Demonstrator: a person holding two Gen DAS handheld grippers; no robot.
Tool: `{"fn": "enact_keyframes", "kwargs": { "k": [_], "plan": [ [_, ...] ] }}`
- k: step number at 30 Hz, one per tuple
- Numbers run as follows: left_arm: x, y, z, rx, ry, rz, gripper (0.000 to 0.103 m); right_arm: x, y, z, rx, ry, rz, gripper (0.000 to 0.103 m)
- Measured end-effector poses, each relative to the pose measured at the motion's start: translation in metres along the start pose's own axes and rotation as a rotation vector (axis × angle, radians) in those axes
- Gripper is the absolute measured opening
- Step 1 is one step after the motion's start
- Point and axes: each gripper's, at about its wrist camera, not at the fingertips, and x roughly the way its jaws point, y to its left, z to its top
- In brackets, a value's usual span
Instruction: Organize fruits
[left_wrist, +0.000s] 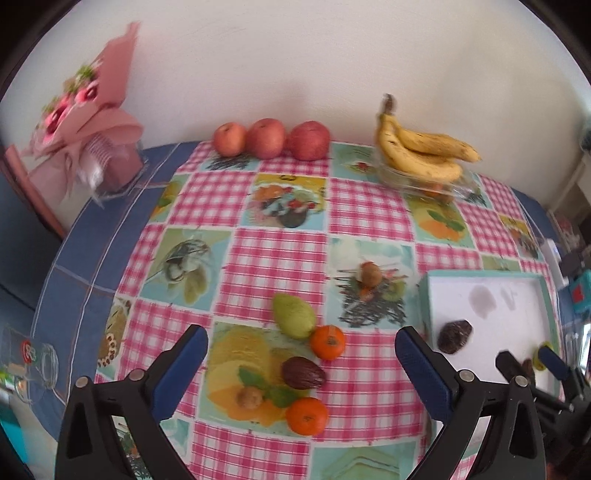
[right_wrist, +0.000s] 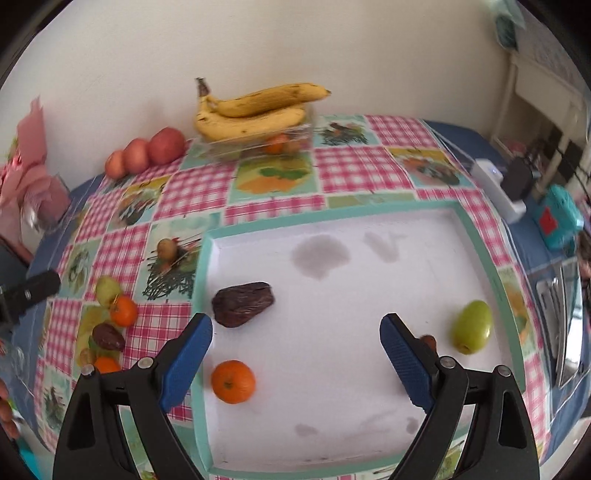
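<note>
While the left wrist view shows loose fruit on the checked tablecloth (left_wrist: 266, 258), only the right wrist view shows the white tray's (right_wrist: 476, 236) floor whole. An orange (right_wrist: 233, 381) lies low in frame between the right gripper's (right_wrist: 296, 332) wide-spread, empty fingers. Likewise spread and empty, the left gripper (left_wrist: 301, 343) frames a brown fruit (left_wrist: 303, 373).

Each tool, left tool (left_wrist: 300, 341) and right tool (right_wrist: 296, 330), has two black, triangular-framed arms with open cut-outs, silver round screws at the joints, and fingers (left_wrist: 184, 363) faced with ribbed blue pads (right_wrist: 402, 356).
</note>
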Motion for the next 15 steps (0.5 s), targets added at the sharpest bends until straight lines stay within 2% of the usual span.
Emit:
{"fn": "enact_keyframes", "kwargs": {
  "k": [4,10,15],
  "plan": [
    [0.004,0.038,0.004,-0.083,0.003,0.041,0.103,0.005,0.018,-0.001,-0.049,0.009,-0.039,0.093],
    [0.011,0.091,0.003,-0.182,0.017,0.093,0.103,0.011,0.043,0.001,-0.053,0.030,-0.025,0.093],
    [0.013,0.125,0.001,-0.253,0.020,0.108,0.103,0.012,0.077,0.002,-0.082,0.041,0.037,0.093]
  ]
}}
